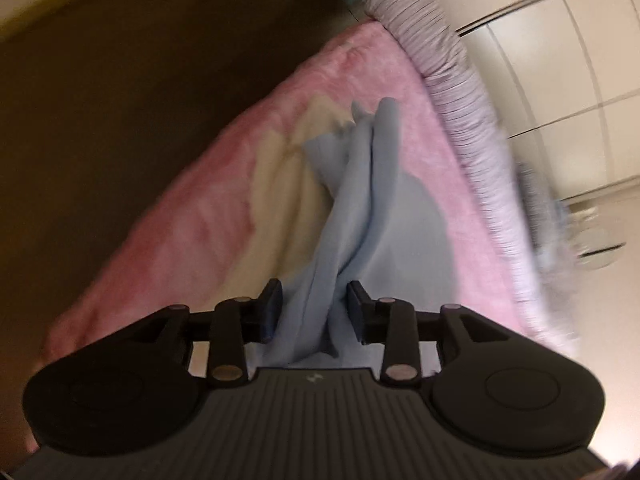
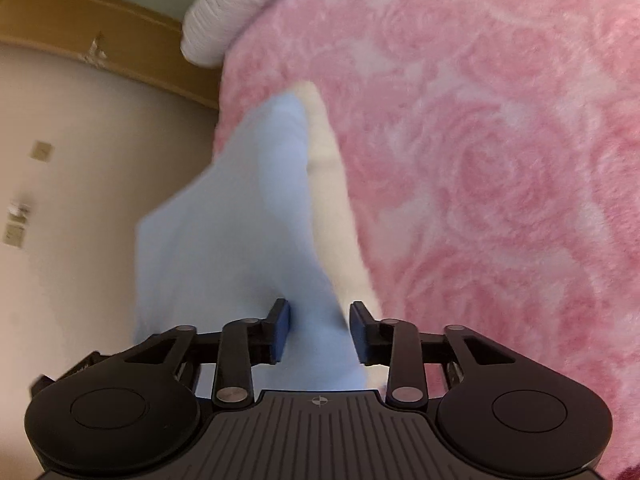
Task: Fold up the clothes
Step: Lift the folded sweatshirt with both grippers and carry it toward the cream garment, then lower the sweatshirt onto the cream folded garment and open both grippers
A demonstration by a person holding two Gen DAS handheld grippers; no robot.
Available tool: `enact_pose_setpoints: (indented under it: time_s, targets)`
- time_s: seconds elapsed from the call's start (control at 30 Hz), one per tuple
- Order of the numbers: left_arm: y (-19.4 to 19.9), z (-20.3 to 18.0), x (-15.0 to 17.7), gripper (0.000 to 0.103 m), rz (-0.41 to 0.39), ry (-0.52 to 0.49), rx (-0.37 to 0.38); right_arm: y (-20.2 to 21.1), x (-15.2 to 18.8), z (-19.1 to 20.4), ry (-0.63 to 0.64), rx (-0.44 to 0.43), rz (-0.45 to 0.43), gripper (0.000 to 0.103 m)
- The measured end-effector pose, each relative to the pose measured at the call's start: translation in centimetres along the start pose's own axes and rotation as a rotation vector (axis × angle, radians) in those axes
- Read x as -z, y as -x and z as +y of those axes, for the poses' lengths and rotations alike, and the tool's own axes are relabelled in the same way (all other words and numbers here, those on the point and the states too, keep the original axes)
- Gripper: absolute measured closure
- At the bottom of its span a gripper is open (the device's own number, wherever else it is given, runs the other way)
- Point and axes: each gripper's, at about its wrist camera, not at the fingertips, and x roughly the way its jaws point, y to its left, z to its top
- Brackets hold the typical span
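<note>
A light blue garment (image 1: pixel 360 208) hangs bunched in long folds from my left gripper (image 1: pixel 314 300), whose pads press on a gathered strand of it above the pink blanket (image 1: pixel 224 216). In the right wrist view the same light blue garment (image 2: pixel 240 208) hangs from my right gripper (image 2: pixel 320 320), which holds another part of it lifted over the edge of the pink rose-patterned blanket (image 2: pixel 500 160). A cream patch of the blanket (image 2: pixel 332 184) shows just behind the cloth. Both views are blurred by motion.
A ribbed pale lilac bolster (image 1: pixel 452 92) runs along the bed's far edge; it also shows in the right wrist view (image 2: pixel 224 8). White wardrobe doors (image 1: pixel 560 60) stand beyond it. A beige wall with switches (image 2: pixel 60 160) lies left of the bed.
</note>
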Motion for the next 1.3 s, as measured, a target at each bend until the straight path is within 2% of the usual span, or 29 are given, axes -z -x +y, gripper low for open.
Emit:
enact_pose_setpoints:
  time_s: [0.07,0.13,0.2,0.23,0.3,0.37,0.47,0.6,0.7,0.8,0.87,0.97,1.0,1.07,1.17,1.3]
  targets:
    - [0.4,-1.1,-0.5,0.071,-0.005,-0.033,-0.047,-0.8,-0.8,1.4,0.047,0.038,0.014,0.070]
    - [1.3,-3.1,-0.9,0.073,-0.024,-0.128,-0.117,-0.5,-1.5,2.8,0.110,0.078,0.037,0.070]
    - [2.7,-5.2,-1.3,0.081,-0.064,-0.209,-0.187,0.7,-1.7,4.2,0.190,0.133,0.019,0.070]
    - [3.3,-6.0,-1.6,0.081,-0.083,-0.242,-0.216,1.4,-1.9,4.9,0.228,0.164,-0.003,0.070]
    - [4.1,-7.8,-2.5,0.081,-0.117,-0.300,-0.233,2.7,-2.4,6.1,0.294,0.183,-0.075,0.070]
    - [3.7,-9.4,-3.2,0.081,-0.121,-0.366,-0.198,1.5,-2.8,6.6,0.326,0.203,-0.090,0.070]
    - [1.0,-11.2,-3.6,0.081,-0.097,-0.493,-0.198,-0.3,-3.3,7.3,0.373,0.234,-0.111,0.071]
    - [-3.9,-11.4,-3.9,0.080,-0.110,-0.601,-0.304,-2.7,-4.0,8.3,0.436,0.275,-0.138,0.077]
    - [-6.4,-9.6,-4.2,0.078,-0.077,-0.596,-0.326,-4.9,-4.2,8.6,0.466,0.291,-0.134,0.081]
    - [-7.6,-8.4,-5.3,0.076,-0.064,-0.562,-0.304,-6.6,-4.7,8.0,0.433,0.293,-0.098,0.081]
    - [-6.9,-8.5,-5.9,0.076,-0.062,-0.539,-0.288,-6.9,-5.5,7.4,0.404,0.279,-0.084,0.081]
    - [-5.8,-8.7,-6.7,0.077,-0.058,-0.503,-0.264,-5.2,-6.5,7.2,0.342,0.234,-0.075,0.081]
    - [-4.7,-9.2,-6.5,0.081,-0.064,-0.510,-0.267,-4.3,-6.5,7.4,0.334,0.219,-0.085,0.081]
    - [-2.7,-10.2,-5.6,0.082,-0.066,-0.528,-0.274,-2.0,-6.0,7.9,0.347,0.194,-0.105,0.081]
    - [1.0,-11.6,-3.0,0.081,-0.053,-0.537,-0.258,0.8,-4.0,9.2,0.407,0.203,-0.091,0.081]
    - [0.6,-10.8,-0.2,0.081,-0.019,-0.536,-0.282,2.1,-0.6,10.5,0.491,0.214,-0.032,0.081]
